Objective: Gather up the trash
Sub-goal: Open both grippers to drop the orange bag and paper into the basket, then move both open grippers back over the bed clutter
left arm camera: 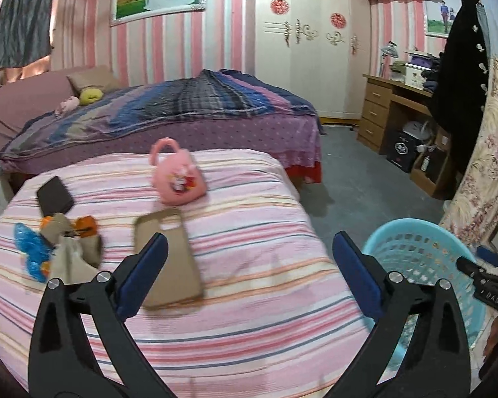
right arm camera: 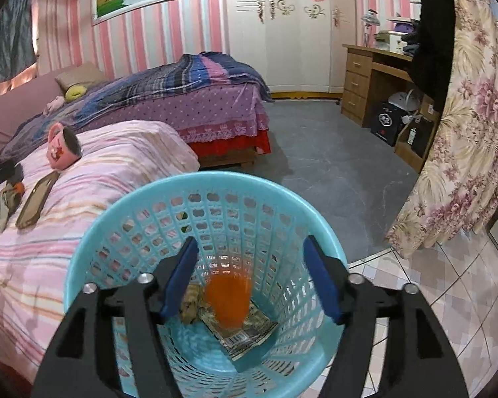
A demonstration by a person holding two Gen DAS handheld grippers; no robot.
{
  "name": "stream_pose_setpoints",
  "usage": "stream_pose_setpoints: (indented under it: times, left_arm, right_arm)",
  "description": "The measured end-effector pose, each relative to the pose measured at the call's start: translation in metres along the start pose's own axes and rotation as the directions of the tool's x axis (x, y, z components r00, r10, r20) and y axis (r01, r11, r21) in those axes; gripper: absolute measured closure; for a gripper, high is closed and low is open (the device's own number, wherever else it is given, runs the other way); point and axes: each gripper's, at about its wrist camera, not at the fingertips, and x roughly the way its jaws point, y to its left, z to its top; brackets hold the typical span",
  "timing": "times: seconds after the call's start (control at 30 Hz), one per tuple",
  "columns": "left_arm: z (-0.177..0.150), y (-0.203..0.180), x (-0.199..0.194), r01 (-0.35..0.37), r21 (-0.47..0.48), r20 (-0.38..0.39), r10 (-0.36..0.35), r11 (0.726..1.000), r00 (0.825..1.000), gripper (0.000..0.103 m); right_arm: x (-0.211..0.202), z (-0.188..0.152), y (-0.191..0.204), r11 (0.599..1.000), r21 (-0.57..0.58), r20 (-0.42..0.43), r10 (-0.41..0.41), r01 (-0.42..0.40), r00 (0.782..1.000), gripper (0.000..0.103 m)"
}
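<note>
A light blue mesh basket (right arm camera: 93, 232) stands beside the striped bed; it also shows in the left wrist view (left arm camera: 411, 232). My right gripper (right arm camera: 249, 278) is open right above it. A blurred orange piece (right arm camera: 229, 301) is inside the basket between the fingers, free of them, over a printed wrapper (right arm camera: 249, 338) and a brown scrap (right arm camera: 191, 305). My left gripper (left arm camera: 249, 275) is open and empty over the bed. Left of it lie trash pieces: blue wrapper (left arm camera: 30, 252), orange wrappers (left arm camera: 84, 225) and beige paper (left arm camera: 69, 258).
On the striped bed (left arm camera: 249, 232) lie a tan phone case (left arm camera: 169, 258), a pink mug (left arm camera: 177, 179) on its side and a dark wallet (left arm camera: 54, 195). A second bed (left arm camera: 169, 112) stands behind. A wooden desk (left arm camera: 391, 109) and a floral curtain (right arm camera: 464, 126) are at the right.
</note>
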Motion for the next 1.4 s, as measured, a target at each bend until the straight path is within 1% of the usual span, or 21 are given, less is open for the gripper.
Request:
stream_pose_setpoints:
  times: [0.03,0.1,0.17,0.23,0.3,0.57,0.67,0.8,0.9,1.07,1.17,1.3,1.37,1.4]
  left_arm:
    - [0.0,0.006,-0.002,-0.011,0.003,0.003,0.011,1.0,1.0,0.007]
    - [-0.001,0.018,-0.006,-0.032,0.007,0.005,0.032,0.999,0.999,0.006]
    - [-0.003,0.032,-0.009,-0.05,0.002,0.003,0.05,0.999,0.999,0.006]
    - [-0.005,0.049,-0.013,-0.065,-0.013,-0.003,0.065,0.998,0.998,0.006]
    - [-0.005,0.062,-0.017,-0.078,-0.018,-0.005,0.078,0.997,0.997,0.006]
    - [-0.009,0.122,-0.035,-0.164,0.01,0.004,0.164,0.986,0.986,0.006]
    - [-0.013,0.151,-0.042,-0.186,-0.008,-0.002,0.186,0.982,0.983,0.006]
    - [-0.019,0.186,-0.048,-0.196,-0.032,-0.019,0.196,0.98,0.98,0.006]
    - [-0.025,0.209,-0.05,-0.232,-0.034,-0.016,0.231,0.972,0.973,0.006]
    - [-0.03,0.248,-0.048,-0.235,-0.112,-0.04,0.232,0.966,0.972,0.006]
    - [-0.032,0.263,-0.048,-0.264,-0.128,-0.04,0.261,0.956,0.964,0.006]
    - [-0.04,0.284,-0.048,-0.294,-0.156,-0.063,0.287,0.943,0.956,0.006]
    - [-0.041,0.29,-0.048,-0.31,-0.149,-0.067,0.304,0.939,0.95,0.006]
    - [-0.043,0.294,-0.048,-0.326,-0.137,-0.069,0.319,0.935,0.945,0.006]
  right_arm:
    - [0.0,0.001,0.002,1.0,0.002,0.006,-0.012,0.012,1.0,0.019]
    - [0.0,0.005,0.01,0.999,0.007,0.021,-0.034,0.034,0.999,0.017]
    - [0.0,0.007,0.014,0.999,0.016,0.023,-0.035,0.035,0.999,0.017]
    - [0.0,0.011,0.023,0.999,0.028,0.034,-0.032,0.031,0.999,0.012]
    - [-0.001,0.013,0.03,0.999,0.029,0.045,-0.02,0.019,0.999,0.011]
    - [-0.001,0.02,0.068,1.0,-0.001,0.058,0.019,-0.019,0.998,0.01]
    - [-0.001,0.022,0.092,0.999,-0.025,0.06,0.044,-0.043,0.997,0.01]
    - [-0.001,0.021,0.116,0.996,-0.074,0.059,0.059,-0.055,0.997,0.01]
    - [0.0,0.021,0.134,0.993,-0.104,0.056,0.07,-0.064,0.996,0.01]
    - [0.002,0.021,0.168,0.985,-0.142,0.044,0.11,-0.103,0.993,0.01]
    - [0.002,0.018,0.188,0.978,-0.175,0.04,0.125,-0.117,0.991,0.01]
    - [0.0,0.017,0.221,0.962,-0.223,0.033,0.17,-0.159,0.985,0.01]
    - [-0.003,0.015,0.243,0.948,-0.258,0.03,0.2,-0.186,0.979,0.01]
    - [-0.003,0.015,0.249,0.945,-0.265,0.029,0.208,-0.193,0.978,0.01]
